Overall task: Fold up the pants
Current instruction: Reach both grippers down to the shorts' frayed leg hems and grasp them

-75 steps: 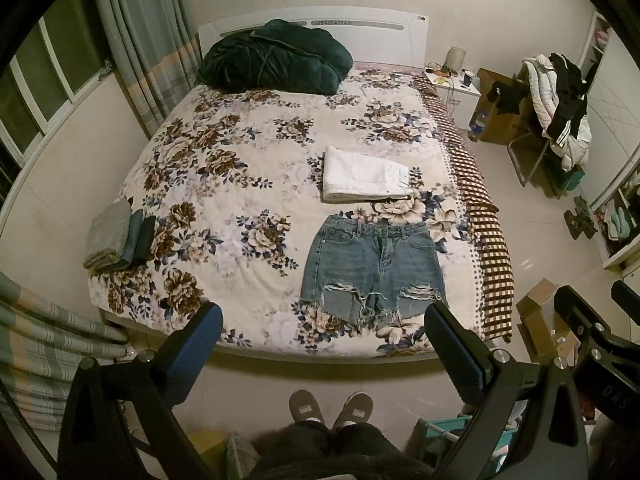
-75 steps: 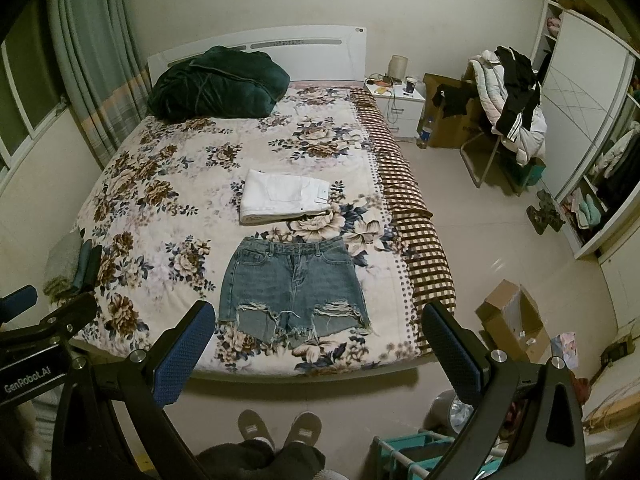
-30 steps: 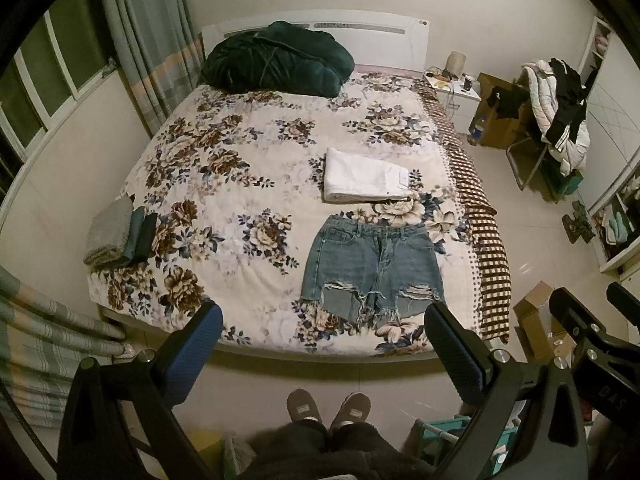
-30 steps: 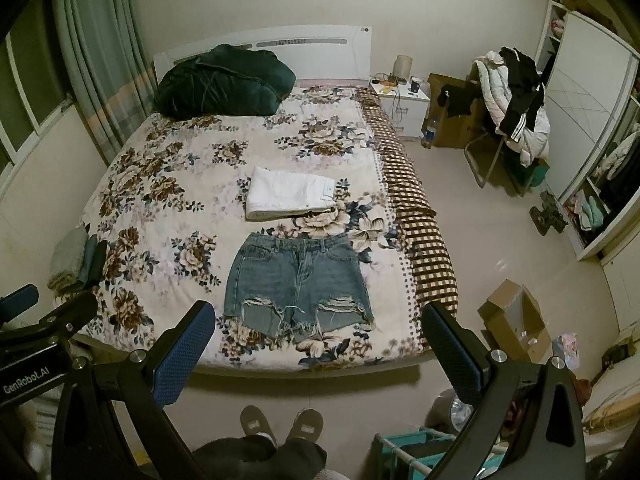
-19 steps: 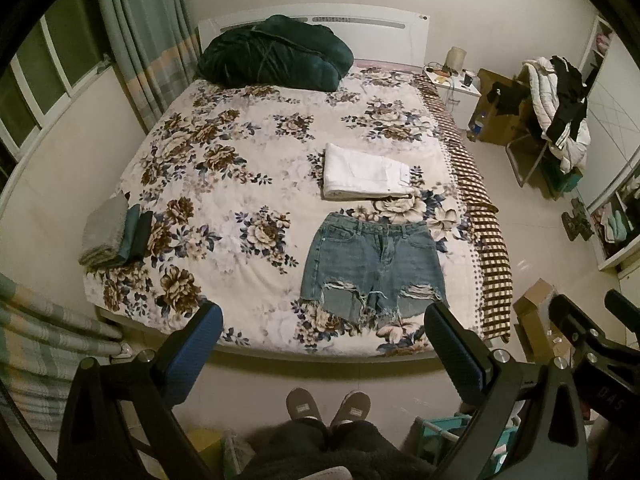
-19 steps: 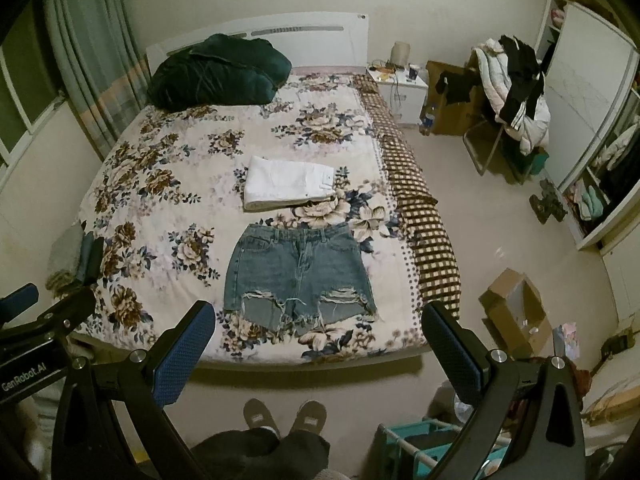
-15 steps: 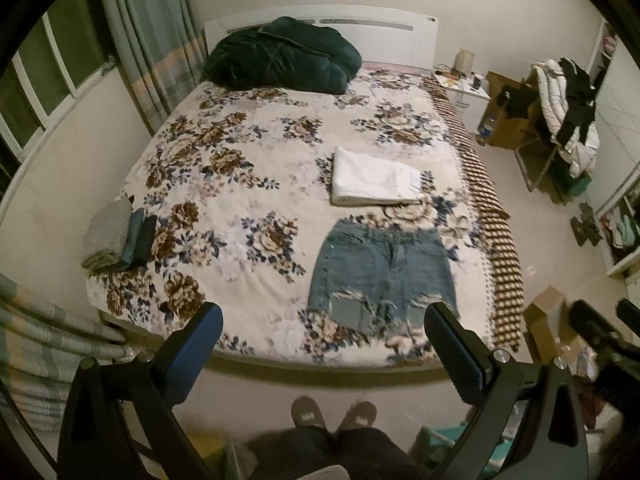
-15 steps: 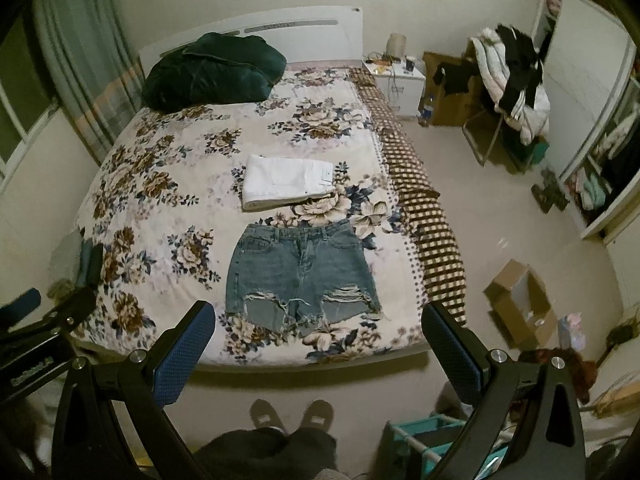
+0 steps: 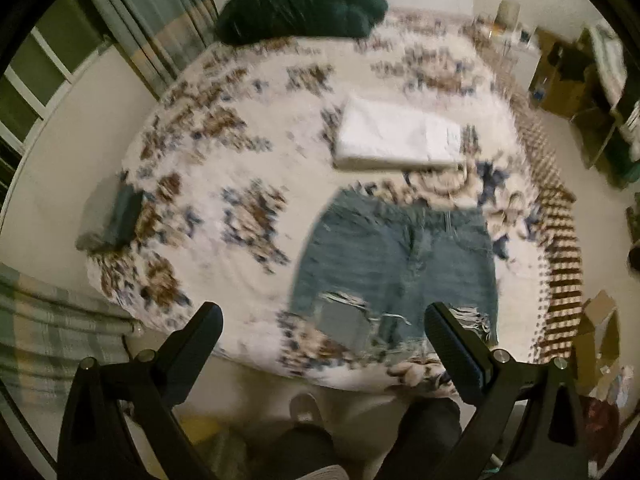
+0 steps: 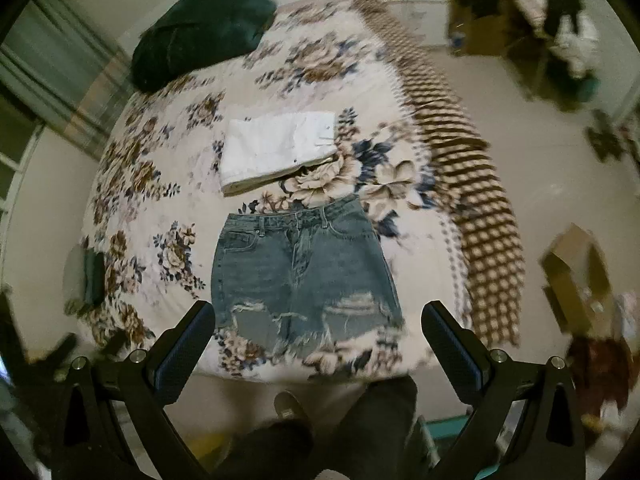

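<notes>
Blue denim shorts (image 9: pixel 394 268) (image 10: pixel 304 272) with frayed hems lie flat on the floral bedspread (image 9: pixel 240 184) (image 10: pixel 160 208), waistband away from me, near the bed's foot edge. My left gripper (image 9: pixel 322 320) is open and empty, above the bed's near edge, its right finger over the shorts' right hem. My right gripper (image 10: pixel 316 318) is open and empty, its fingers straddling the shorts' hems from above. Both views are motion-blurred.
Folded white pants (image 9: pixel 394 140) (image 10: pixel 276 150) lie just beyond the shorts. A dark green duvet (image 9: pixel 300 8) (image 10: pixel 200 32) is at the headboard. Folded grey and dark garments (image 9: pixel 114 216) (image 10: pixel 86 276) sit at the bed's left edge. A cardboard box (image 10: pixel 576 276) is on the floor, right. My feet (image 10: pixel 290 404) are below.
Both grippers have moved forward and down toward the bed's foot; the shorts now loom larger between the fingers. Both stay open. Nothing on the bed has moved.
</notes>
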